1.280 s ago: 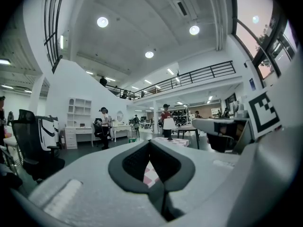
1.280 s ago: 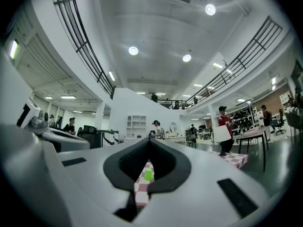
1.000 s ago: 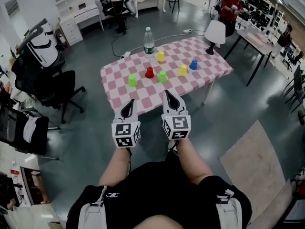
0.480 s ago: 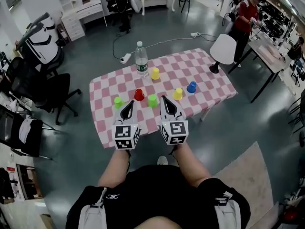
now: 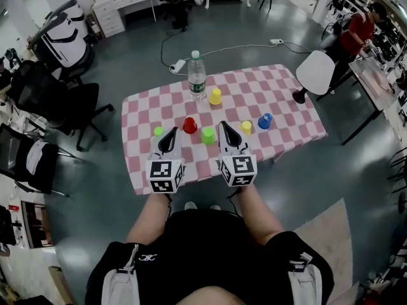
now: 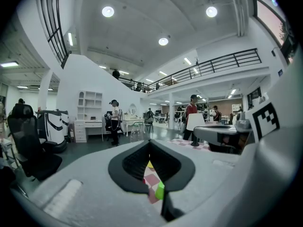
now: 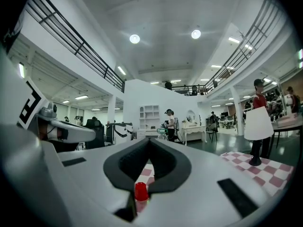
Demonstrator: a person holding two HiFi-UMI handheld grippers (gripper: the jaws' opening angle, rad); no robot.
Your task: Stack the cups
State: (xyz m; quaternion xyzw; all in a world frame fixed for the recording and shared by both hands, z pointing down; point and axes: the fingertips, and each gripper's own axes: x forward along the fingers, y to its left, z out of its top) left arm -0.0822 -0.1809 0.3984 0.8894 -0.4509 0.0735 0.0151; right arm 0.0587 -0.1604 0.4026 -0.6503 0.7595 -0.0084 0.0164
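Nearest: left tool (image 5: pixel 173 133) and right tool (image 5: pixel 223 127), held level over the near edge of the table (image 5: pixel 267 88). In each gripper view the jaws meet at the tips. Both are closed on nothing.

Between the two tools in the head view stands a green cup (image 5: pixel 207 135), apart from both. In a loose row across the checked cloth:
- second green cup (image 5: pixel 158 131), off to the left
- red cup (image 5: pixel 189 125), just beyond the left tool
- yellow cup (image 5: pixel 246 127) and blue cup (image 5: pixel 264 121), to the right

Farther back, a far yellow cup (image 5: pixel 215 96) stands just beside a clear bottle (image 5: pixel 196 81).

Handling, as a guess: small plastic cups, light and stiff enough but thin-walled. A hard squeeze would flex them and a nudge would slide or tip them. Best hold looks like across the side wall, jaws opened first, with gentle pressure.

Contents: nothing shows in any cup. I cannot tell whether they sit mouth up or down. The bottle is capped, fill level unclear.

Beyond the far right corner is a white chair (image 5: pixel 318 72).
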